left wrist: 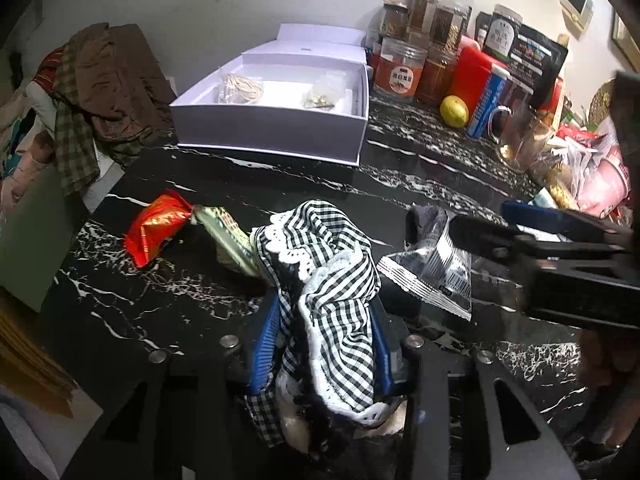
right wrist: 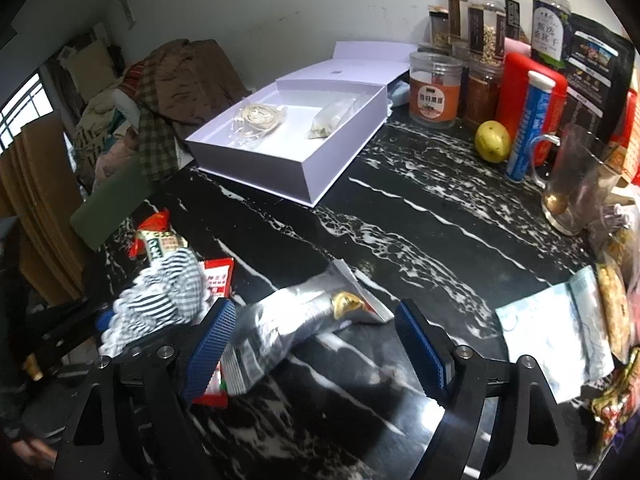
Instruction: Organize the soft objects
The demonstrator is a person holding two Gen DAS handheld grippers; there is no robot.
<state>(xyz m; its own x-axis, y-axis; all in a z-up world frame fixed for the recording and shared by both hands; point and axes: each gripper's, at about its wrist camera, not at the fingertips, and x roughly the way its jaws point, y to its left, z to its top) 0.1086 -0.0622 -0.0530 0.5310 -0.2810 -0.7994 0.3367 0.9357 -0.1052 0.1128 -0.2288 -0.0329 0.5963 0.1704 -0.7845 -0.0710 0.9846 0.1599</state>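
Note:
A black-and-white checked cloth (left wrist: 332,280) with white lace trim is bunched between the blue pads of my left gripper (left wrist: 326,320), which is shut on it just above the black marble table (left wrist: 400,184). In the right wrist view the same cloth (right wrist: 160,292) shows at the left and hides most of the left gripper. My right gripper (right wrist: 314,312) stands open low over the table, with a silver snack bag (right wrist: 288,320) lying between its fingers. From the left wrist view that bag (left wrist: 436,268) lies right of the cloth, and the right gripper (left wrist: 492,220) reaches in from the right.
An open white box (left wrist: 272,128) holding small clear bags stands at the back. Jars (left wrist: 400,68), a lemon (left wrist: 454,111) and a glass mug (left wrist: 520,140) crowd the back right. Red (left wrist: 154,228) and green (left wrist: 228,236) snack packets lie left of the cloth. Clothes (left wrist: 104,80) are piled far left.

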